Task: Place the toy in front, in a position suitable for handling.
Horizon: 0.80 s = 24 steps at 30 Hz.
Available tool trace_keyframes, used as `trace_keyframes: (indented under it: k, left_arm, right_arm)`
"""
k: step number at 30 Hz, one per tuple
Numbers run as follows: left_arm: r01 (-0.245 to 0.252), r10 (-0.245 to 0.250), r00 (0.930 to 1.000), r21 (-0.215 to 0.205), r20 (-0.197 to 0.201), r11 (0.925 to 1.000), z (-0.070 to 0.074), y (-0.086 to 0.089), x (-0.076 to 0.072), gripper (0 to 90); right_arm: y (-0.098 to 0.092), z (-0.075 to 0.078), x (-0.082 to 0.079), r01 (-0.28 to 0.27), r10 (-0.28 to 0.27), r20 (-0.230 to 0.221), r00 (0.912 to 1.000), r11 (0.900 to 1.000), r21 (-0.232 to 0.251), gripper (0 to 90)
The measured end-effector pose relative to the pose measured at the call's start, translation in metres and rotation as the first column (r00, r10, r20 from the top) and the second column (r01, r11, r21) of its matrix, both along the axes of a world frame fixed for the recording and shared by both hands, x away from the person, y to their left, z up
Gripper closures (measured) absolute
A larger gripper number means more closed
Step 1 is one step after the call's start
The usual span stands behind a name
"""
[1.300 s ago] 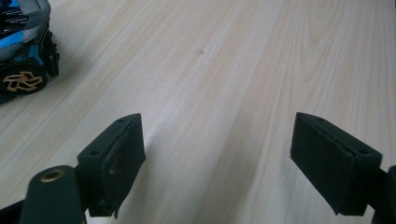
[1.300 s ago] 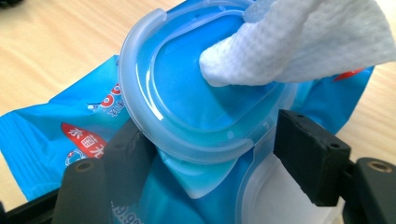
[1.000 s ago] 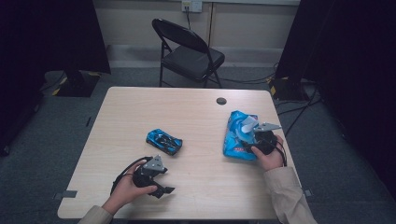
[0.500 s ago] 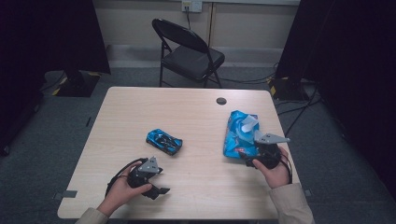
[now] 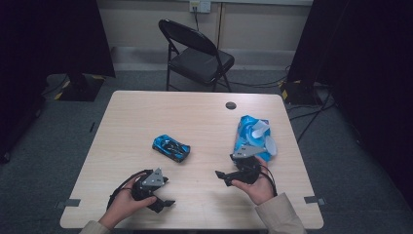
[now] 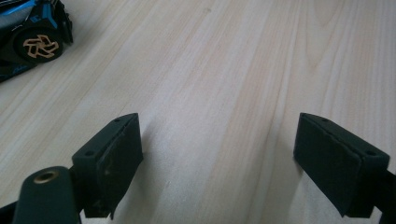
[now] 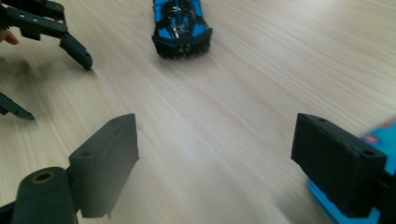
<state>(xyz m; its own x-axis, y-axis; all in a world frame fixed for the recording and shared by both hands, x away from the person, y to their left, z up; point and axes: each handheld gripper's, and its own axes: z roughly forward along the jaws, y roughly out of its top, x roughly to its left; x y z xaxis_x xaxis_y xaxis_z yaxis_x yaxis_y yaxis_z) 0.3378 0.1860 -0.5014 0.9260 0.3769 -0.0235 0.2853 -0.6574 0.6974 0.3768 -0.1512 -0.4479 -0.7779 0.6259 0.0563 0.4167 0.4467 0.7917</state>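
Right gripper view: we are holding the right gripper (image 7: 215,161) with its jaws wide, having just been opening, nothing between them, the blue packet (image 7: 341,205) sitting just beside one jaw. Ahead on the table (image 5: 146,117) the blue toy car (image 7: 181,25) is lying well apart. The left gripper (image 6: 217,163) is also standing wide and empty. We are judging the packet released; next we are needing to reach forward and straddle the car.

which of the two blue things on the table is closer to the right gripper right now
The blue snack bag, at the table's right side. The right gripper sits just in front of its near end, jaws open and empty, while the blue toy car lies farther off, toward the table's middle.
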Motion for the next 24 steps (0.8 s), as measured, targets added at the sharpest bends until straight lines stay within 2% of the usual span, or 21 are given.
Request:
trace_keyframes:
  k: [7,12,15,24]
  left_arm:
    - [0.009,-0.009,0.9999,-0.027,0.014,0.9996,-0.003,0.003,0.0,13.5]
    - [0.012,-0.011,0.9998,-0.041,0.019,0.9991,-0.004,0.003,0.0,13.1]
    - [0.019,-0.019,0.9996,-0.045,0.019,0.9988,-0.005,0.004,0.001,12.7]
    - [0.025,-0.024,0.9995,-0.049,0.018,0.9985,-0.005,0.003,0.002,11.5]
  right_arm:
    - [0.032,-0.005,0.013,-0.045,0.045,-0.01,0.9989,0.999,-0.002,14.7]
    - [0.048,-0.01,0.021,-0.071,0.071,0.003,0.9974,0.997,-0.014,14.5]
    - [0.053,-0.013,0.026,-0.074,0.074,-0.004,0.9972,0.997,-0.003,14.5]
    - [0.068,-0.016,0.039,-0.094,0.094,-0.006,0.9956,0.996,-0.007,14.6]
